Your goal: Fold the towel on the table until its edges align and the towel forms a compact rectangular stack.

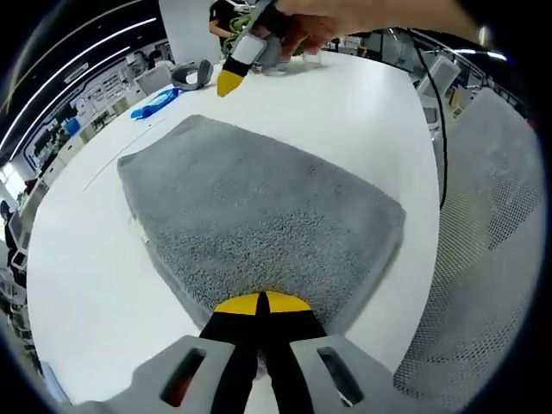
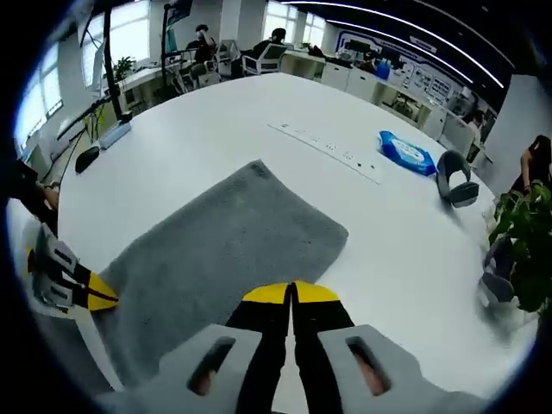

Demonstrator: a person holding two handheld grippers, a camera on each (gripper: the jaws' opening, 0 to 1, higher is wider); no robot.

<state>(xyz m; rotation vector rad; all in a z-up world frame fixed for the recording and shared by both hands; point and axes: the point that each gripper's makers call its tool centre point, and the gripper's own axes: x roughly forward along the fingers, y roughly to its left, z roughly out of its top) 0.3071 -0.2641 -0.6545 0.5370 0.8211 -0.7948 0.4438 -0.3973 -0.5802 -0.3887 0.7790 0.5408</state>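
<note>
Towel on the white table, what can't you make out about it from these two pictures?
- Left gripper view: the towel's near edge, hidden behind the left gripper; whether the shut jaws pinch it is unclear.
- Right gripper view: the towel's near corner, covered by the right gripper.
- Both views: how many layers the towel has.
- Right gripper view: the blue packet's print, too small.

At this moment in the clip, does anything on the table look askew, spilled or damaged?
Nothing stands out. The grey towel lies flat on the white table, already folded, with no visible spill or damage. Both the left gripper and the right gripper have their jaws together at its edges.
</note>
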